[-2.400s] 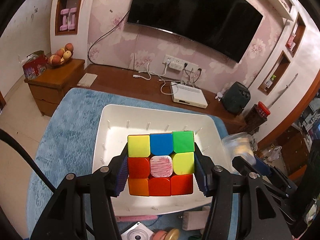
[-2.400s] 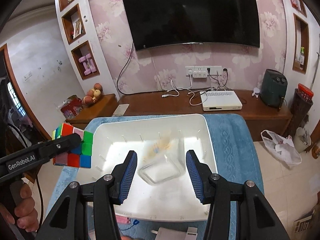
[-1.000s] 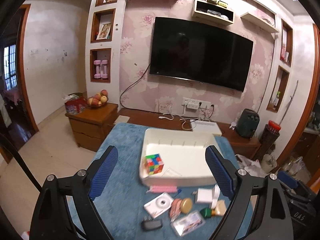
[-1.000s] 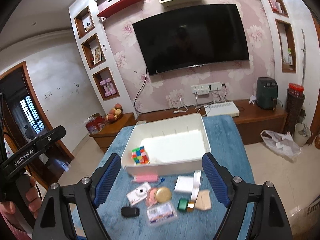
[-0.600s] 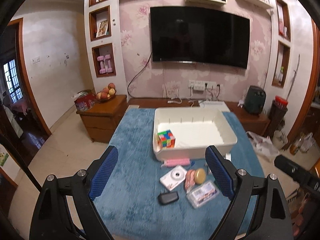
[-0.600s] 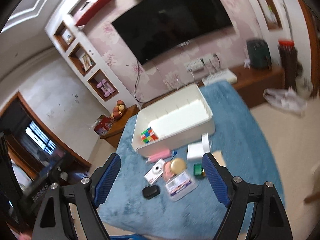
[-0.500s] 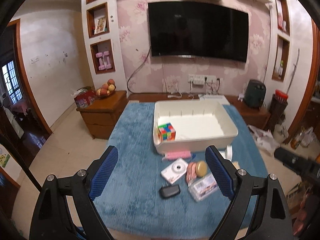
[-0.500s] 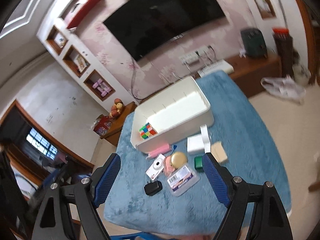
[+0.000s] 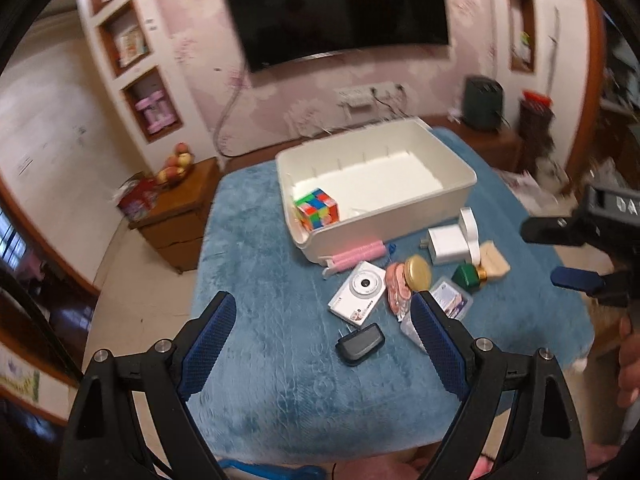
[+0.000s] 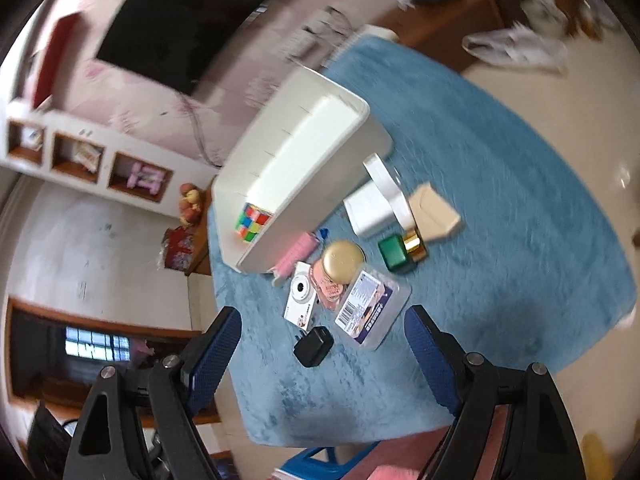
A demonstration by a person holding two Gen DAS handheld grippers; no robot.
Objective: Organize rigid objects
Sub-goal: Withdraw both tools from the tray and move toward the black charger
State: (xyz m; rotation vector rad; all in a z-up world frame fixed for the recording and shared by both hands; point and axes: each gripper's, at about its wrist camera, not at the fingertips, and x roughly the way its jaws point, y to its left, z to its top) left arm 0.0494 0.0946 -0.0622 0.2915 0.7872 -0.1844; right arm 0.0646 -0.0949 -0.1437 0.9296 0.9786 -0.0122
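A colourful puzzle cube (image 9: 316, 209) (image 10: 253, 223) lies in the near left corner of the white bin (image 9: 436, 205) (image 10: 320, 184) on the blue-covered table (image 9: 260, 280). In front of the bin lie a pink roller (image 9: 358, 254), a white camera (image 9: 358, 294) (image 10: 301, 300), a black charger (image 9: 360, 344) (image 10: 314, 346), a gold-lidded tin (image 9: 418, 273), a clear card box (image 10: 372, 308), a green bottle (image 9: 466, 276) and a white adapter (image 9: 446, 245). My left gripper (image 9: 323, 332) is open and empty, well back from the table. My right gripper (image 10: 322, 344) is open and empty, tilted above the small items.
A wooden side cabinet (image 9: 176, 208) with fruit stands left of the table. A TV (image 9: 340, 8) hangs on the far wall above a low wooden console. The right gripper's body (image 9: 592, 240) shows at the right edge of the left wrist view.
Both grippers have let go and pulled far back from the bin; the cube now lies in the bin. The right wrist view has tilted and dropped toward the small items.
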